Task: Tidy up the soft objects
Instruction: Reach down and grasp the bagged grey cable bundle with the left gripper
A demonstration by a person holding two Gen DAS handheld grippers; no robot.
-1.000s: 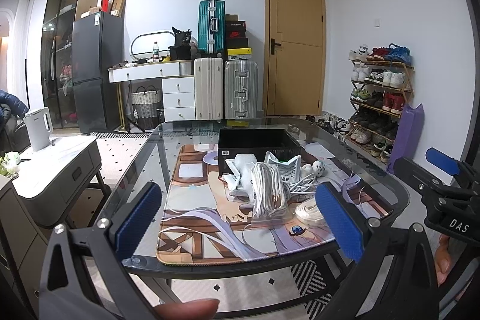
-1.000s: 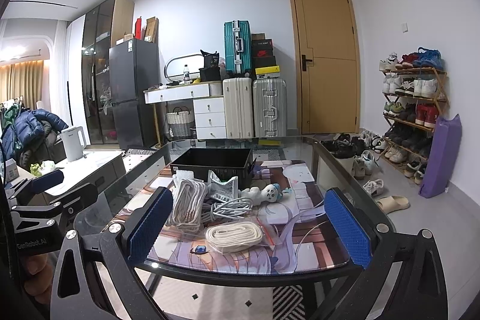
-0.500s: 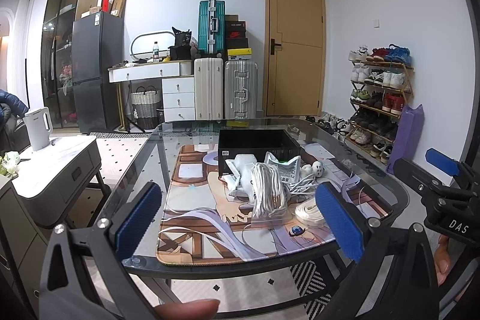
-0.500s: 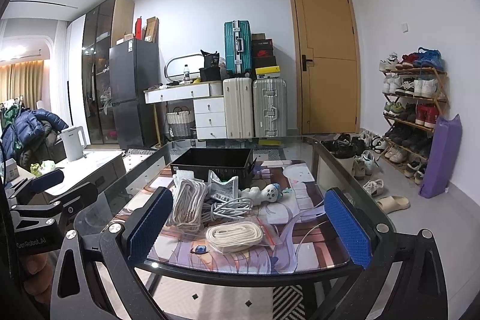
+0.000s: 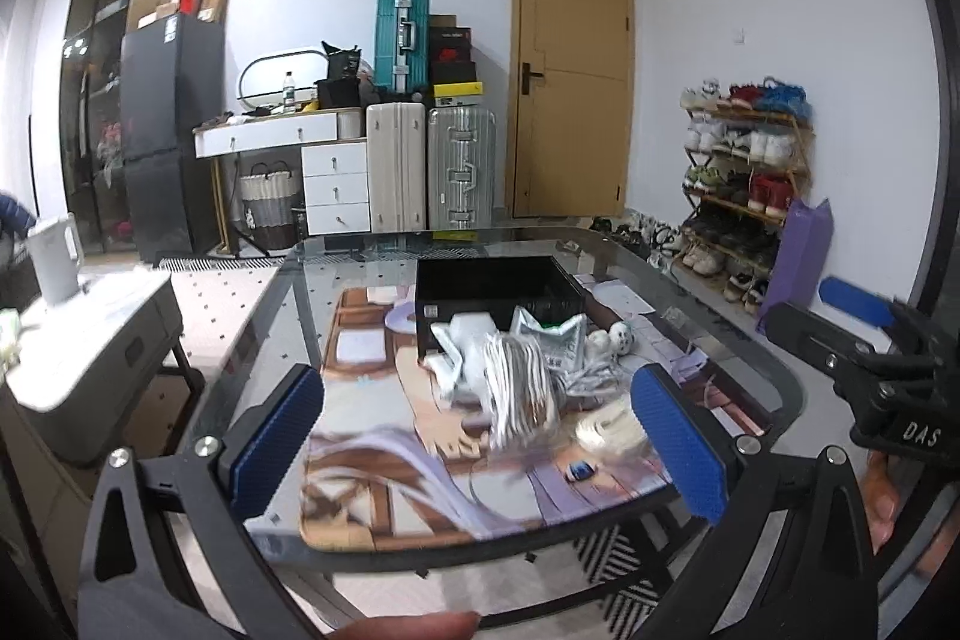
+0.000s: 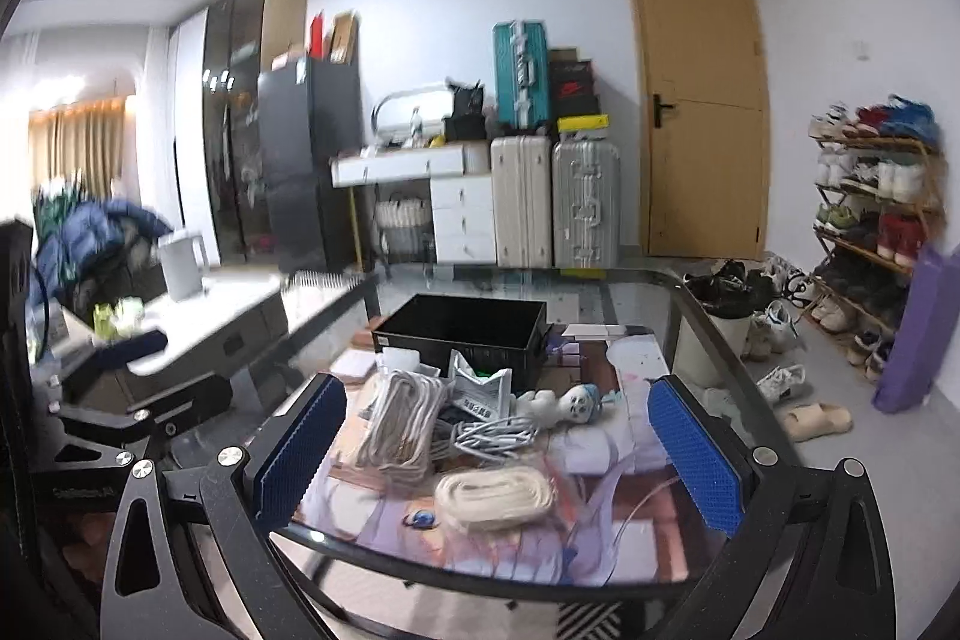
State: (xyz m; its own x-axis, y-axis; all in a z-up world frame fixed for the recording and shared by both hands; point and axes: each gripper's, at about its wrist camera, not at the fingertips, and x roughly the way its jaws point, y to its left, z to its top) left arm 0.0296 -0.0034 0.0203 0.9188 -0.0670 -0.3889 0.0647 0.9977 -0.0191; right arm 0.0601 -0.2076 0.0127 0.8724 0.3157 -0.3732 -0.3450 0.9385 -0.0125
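A pile of soft items lies on a printed mat [image 5: 372,436] on the glass table, in front of an empty black bin [image 5: 498,289] [image 6: 462,331]. The pile holds a bagged white cord bundle [image 6: 402,418] [image 5: 519,388], a silver pouch [image 6: 480,388], a grey cable [image 6: 492,433], a small white doll [image 6: 567,403] [image 5: 618,337] and a cream rope coil [image 6: 495,496] [image 5: 612,427]. My left gripper [image 5: 480,439] is open, short of the table's near edge. My right gripper [image 6: 498,454] is open too, holding nothing, with the pile framed between its pads.
The glass table's rim [image 6: 708,316] curves round the mat. A small blue item [image 6: 420,517] lies by the rope coil. A low white cabinet with a kettle [image 5: 57,262] stands left of the table. Suitcases, a door and a shoe rack [image 5: 744,172] line the far walls.
Both grippers have started to move toward the table and the views are now blurred. The pile looms larger. Both stay open and nothing on the table has shifted.
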